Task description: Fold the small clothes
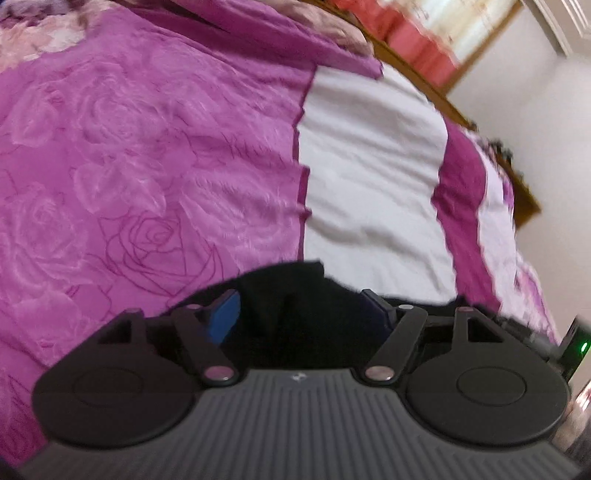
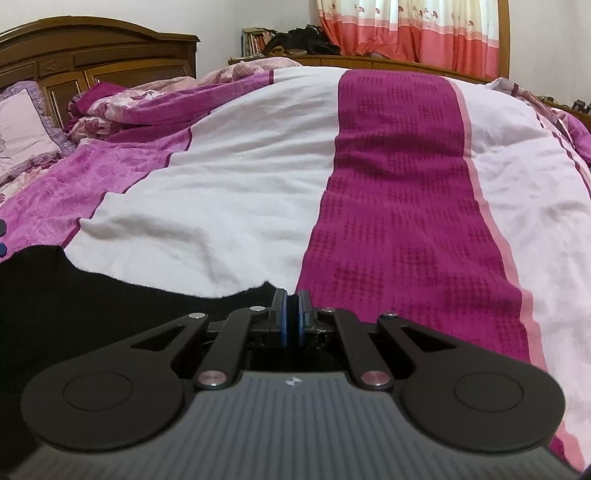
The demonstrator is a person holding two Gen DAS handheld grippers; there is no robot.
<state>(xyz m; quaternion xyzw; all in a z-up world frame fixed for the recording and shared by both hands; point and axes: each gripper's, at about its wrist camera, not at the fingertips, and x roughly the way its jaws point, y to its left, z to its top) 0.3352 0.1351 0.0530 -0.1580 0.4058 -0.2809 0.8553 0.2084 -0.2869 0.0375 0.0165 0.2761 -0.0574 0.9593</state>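
Black garment (image 2: 92, 295) largely cut off by gripper bodies, shape unclear; left gripper (image 1: 306, 314) released, cloth lying between its jaws; right gripper (image 2: 293, 317) clenched on garment's edge, on striped quilt (image 2: 388, 166)

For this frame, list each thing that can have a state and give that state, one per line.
left gripper: open, black garment between its fingers, not pressed.
right gripper: shut on the black garment's edge.
black garment: lying on the bedcover, one edge pinched.
bedcover: spread over the bed, wrinkled.
curtain: drawn closed.
pillow: propped against the headboard.
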